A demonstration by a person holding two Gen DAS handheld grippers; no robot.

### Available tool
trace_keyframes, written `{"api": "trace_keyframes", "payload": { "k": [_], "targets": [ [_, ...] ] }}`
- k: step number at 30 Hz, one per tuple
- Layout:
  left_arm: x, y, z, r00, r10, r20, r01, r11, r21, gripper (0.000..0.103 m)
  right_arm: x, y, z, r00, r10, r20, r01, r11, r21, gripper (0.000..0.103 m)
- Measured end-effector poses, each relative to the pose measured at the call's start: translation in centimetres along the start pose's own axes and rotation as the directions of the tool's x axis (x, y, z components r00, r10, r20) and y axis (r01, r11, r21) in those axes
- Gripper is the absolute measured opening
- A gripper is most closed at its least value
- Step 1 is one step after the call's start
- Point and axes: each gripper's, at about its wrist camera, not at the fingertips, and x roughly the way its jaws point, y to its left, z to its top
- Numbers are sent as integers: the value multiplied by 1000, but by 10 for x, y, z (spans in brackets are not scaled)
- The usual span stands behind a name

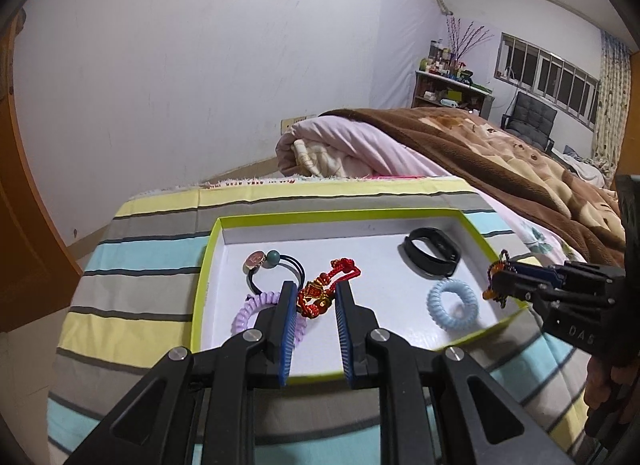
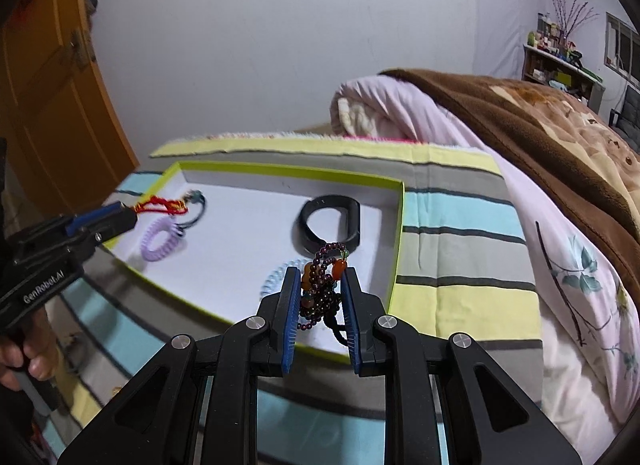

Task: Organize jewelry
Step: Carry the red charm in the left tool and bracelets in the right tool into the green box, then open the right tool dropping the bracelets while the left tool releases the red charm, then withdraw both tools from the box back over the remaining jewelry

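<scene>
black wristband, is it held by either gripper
No, the black wristband lies free in the tray, away from both grippers.

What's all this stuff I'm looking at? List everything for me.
tray: one, white with lime-green rim, on the striped cover
black band: one, black, far right of tray
blue coil tie: one, pale blue, near right of tray
purple coil tie: one, lilac, left of tray
hair tie: one, black with teal and pink beads, far left of tray
red knot charm: one, red and gold, held in left gripper
bead bracelet: one, dark purple and orange, held in right gripper
striped cover: one, yellow, grey, teal
blankets: brown and pink, behind
</scene>
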Motion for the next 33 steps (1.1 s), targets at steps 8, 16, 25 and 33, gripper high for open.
{"api": "trace_keyframes", "payload": {
  "k": [8, 16, 25, 33],
  "targets": [
    [36, 0, -5, 998, -3, -62, 2, 1000, -20, 20, 20, -4, -1, 999, 0, -37, 0, 1000, 5, 23],
    [45, -1, -9, 996, -40, -85, 38, 999, -23, 21, 20, -4, 4, 1000, 2, -31, -2, 1000, 0, 42],
    [26, -7, -10, 996, -50, -68, 49, 999, -15, 21, 0, 0, 1, 1000, 22, 6, -22, 1000, -1, 44],
    [-7, -13, -14, 998, -56, -34, 56, 998, -7, 21, -39, 8, -15, 998, 47, 51, -47, 999, -2, 44]
  ]
}}
